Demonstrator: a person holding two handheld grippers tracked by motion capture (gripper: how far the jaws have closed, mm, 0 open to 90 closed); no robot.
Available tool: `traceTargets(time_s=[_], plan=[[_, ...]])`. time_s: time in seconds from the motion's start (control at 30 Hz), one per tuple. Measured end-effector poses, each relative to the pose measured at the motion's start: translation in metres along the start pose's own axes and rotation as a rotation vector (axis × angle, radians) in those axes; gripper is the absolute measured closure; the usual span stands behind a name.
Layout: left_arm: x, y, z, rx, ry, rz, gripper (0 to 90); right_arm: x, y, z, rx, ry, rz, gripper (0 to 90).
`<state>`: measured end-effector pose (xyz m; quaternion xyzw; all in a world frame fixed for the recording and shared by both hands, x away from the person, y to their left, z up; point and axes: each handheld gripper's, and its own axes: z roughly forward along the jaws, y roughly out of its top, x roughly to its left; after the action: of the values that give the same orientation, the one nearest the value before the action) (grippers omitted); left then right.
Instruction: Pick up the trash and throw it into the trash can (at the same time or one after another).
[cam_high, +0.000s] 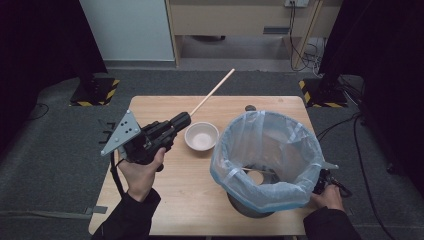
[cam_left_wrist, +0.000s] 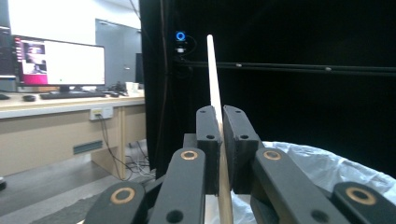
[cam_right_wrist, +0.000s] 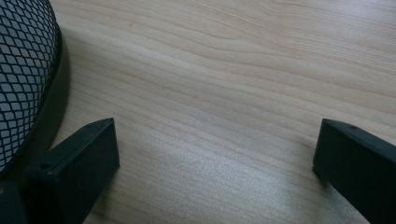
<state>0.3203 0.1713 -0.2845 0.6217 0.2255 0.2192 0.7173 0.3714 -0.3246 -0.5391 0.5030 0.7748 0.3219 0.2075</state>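
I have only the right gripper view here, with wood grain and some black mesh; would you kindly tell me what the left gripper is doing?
Observer: The left gripper is shut on a thin wooden stick.
Operator: Thank you. What is the mesh beside me?
Observer: A mesh bin lined with a translucent bag.
Operator: Anything else on the table?
Observer: A small white bowl sits between the stick and the bin.

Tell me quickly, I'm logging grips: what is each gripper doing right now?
Left gripper: closed on the wooden stick, lifted above the table.
Right gripper: open, holding nothing, beside the mesh bin.
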Motion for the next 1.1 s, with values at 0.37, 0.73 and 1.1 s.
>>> traceTargets(time_s=[0.37,0.73,1.1], plan=[[-0.029,0.002,0.040,0.014,-0.096,0.006,85.2,0.000,0.000,0.000,0.000,0.000,0.000,0.5],[-0.041,-0.009,0.064,0.072,-0.133,0.002,85.1,0.000,0.000,0.000,0.000,0.001,0.001,0.5],[-0.050,-0.010,0.083,0.096,-0.162,0.004,83.9,0.000,0.000,0.000,-0.001,0.001,-0.001,0.5]])
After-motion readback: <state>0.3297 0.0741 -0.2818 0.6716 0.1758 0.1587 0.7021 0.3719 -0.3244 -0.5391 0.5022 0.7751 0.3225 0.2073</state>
